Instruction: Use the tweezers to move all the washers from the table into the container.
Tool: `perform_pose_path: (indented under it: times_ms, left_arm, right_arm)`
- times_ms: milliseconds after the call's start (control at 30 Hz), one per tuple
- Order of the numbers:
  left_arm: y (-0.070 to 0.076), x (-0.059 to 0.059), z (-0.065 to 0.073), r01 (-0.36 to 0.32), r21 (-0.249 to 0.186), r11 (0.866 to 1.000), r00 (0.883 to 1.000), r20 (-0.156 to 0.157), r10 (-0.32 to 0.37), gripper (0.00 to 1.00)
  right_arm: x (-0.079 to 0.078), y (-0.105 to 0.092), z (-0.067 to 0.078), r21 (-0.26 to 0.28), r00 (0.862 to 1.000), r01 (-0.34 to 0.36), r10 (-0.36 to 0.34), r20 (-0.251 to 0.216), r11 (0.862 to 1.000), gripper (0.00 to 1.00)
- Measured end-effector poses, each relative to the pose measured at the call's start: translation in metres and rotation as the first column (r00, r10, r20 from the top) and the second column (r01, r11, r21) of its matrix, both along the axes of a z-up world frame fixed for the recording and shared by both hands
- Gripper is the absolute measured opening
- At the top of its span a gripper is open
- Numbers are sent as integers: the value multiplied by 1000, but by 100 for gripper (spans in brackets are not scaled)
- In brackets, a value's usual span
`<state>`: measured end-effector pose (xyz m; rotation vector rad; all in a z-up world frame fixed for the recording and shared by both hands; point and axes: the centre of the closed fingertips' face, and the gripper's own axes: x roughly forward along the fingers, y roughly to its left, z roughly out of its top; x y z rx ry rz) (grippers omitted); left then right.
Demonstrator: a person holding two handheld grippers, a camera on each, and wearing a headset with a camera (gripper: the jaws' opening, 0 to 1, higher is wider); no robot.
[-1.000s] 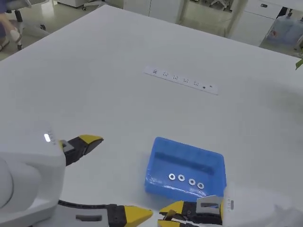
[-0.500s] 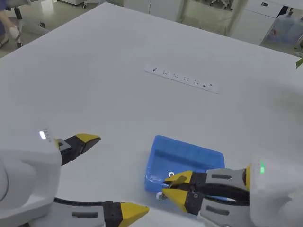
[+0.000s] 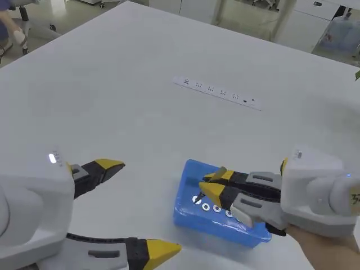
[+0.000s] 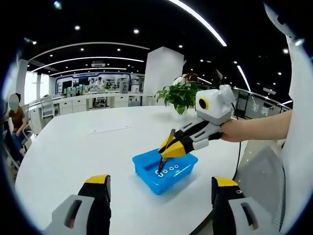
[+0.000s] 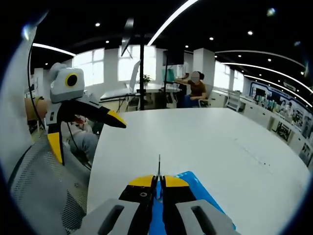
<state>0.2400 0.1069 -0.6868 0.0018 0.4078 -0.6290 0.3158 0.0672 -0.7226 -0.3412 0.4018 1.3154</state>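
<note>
A blue container (image 3: pixel 247 232) sits on the white table (image 3: pixel 140 112) near its front, also seen in the left gripper view (image 4: pixel 146 166). Several washers (image 3: pixel 217 210) lie in a row inside it. My right gripper (image 3: pixel 209 184) hovers over the container, shut on the thin tweezers (image 4: pixel 161 164). The tweezers' tips dip among the washers; whether they hold one I cannot tell. In the right gripper view the right gripper (image 5: pixel 158 180) pinches the tweezers (image 5: pixel 159 164) above the container (image 5: pixel 195 196). My left gripper (image 3: pixel 135 206) stands open, left of the container, with nothing between its fingers.
A white power strip (image 3: pixel 218 91) lies farther back on the table. A potted plant (image 4: pixel 181 95) stands at the table's far side. A seated person (image 5: pixel 196 87) is beyond the table, and office chairs (image 3: pixel 17 22) stand off its left edge.
My right gripper has come up from the bottom edge and now reaches over the container, tweezers' tips lowered among the washers. The left gripper has barely moved.
</note>
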Motion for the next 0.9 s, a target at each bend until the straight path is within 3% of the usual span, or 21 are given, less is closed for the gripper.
perform_pose_path:
  times_ms: [267,400,600,667,900]
  left_arm:
    - [2,-1,-8,12,16,1000,1000,-18,-12,79]
    - [3,0,-7,15,13,1000,1000,-15,-14,76]
    - [3,1,-7,15,12,1000,1000,-10,-14,76]
    - [2,0,-6,16,16,1000,1000,-7,-16,76]
    - [-3,-5,0,30,34,999,1000,7,-30,71]
  right_arm:
    - [11,8,-34,-73,999,-4,1,-39,997,2]
    - [9,8,-40,-93,999,-16,12,-40,996,2]
    - [12,7,-37,-74,998,3,-7,-55,997,2]
    - [13,5,-35,-77,999,11,-14,-39,997,2]
    - [8,-10,7,21,999,43,-43,10,999,2]
